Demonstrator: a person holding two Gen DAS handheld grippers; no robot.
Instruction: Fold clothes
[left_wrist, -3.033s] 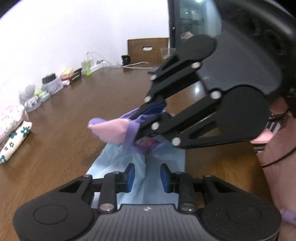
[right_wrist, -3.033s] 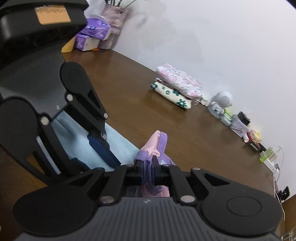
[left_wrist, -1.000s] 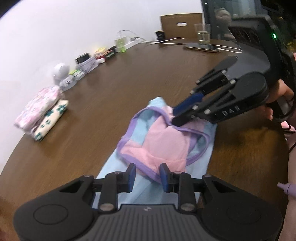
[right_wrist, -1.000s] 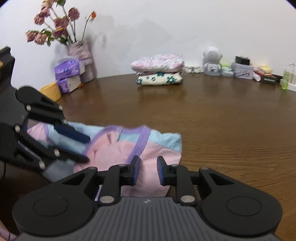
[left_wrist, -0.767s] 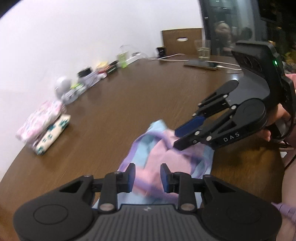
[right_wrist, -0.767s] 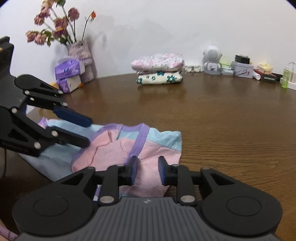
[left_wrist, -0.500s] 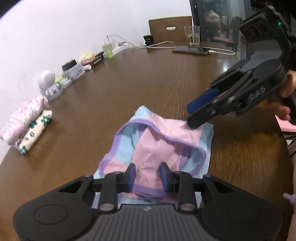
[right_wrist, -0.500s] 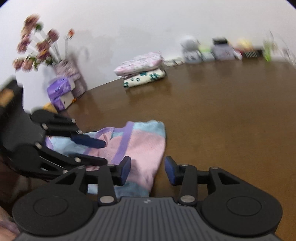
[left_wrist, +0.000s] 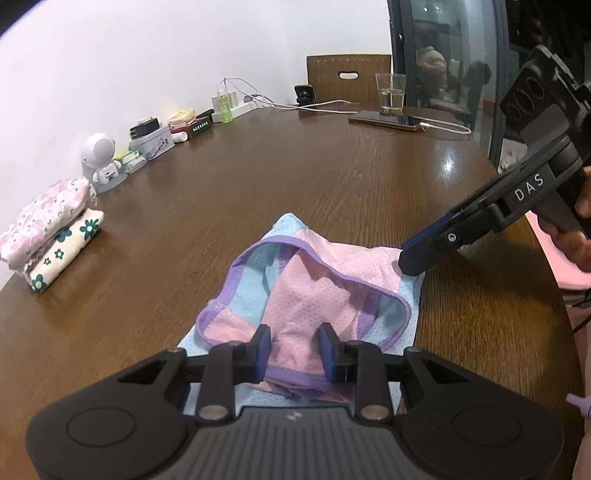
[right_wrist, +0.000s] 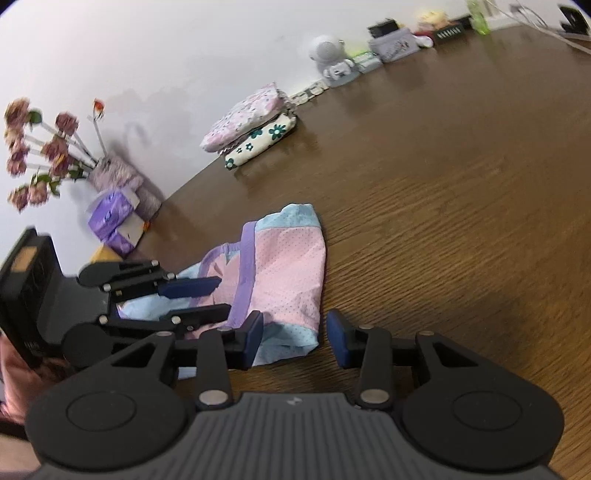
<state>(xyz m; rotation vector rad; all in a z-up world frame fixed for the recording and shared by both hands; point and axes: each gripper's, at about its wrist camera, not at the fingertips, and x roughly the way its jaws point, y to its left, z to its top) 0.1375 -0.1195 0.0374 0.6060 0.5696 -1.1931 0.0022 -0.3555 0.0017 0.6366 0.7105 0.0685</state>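
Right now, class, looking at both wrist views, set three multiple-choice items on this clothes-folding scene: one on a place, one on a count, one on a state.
1. Where does the folded stack lie?
A. on the chair
B. on the table near the wall
C. under the pink and blue garment

2. How many folded pieces are in that stack?
A. two
B. four
C. five

3. How do the right gripper's fingers stand?
A. clamped on a glass
B. clamped on the flowers
C. apart, gripping nothing

Answers: 1 B, it rests on the table beside the white figurine. 2 A, one pink floral, one cream piece with green flowers. 3 C, the pink and blue garment lies loose between them.
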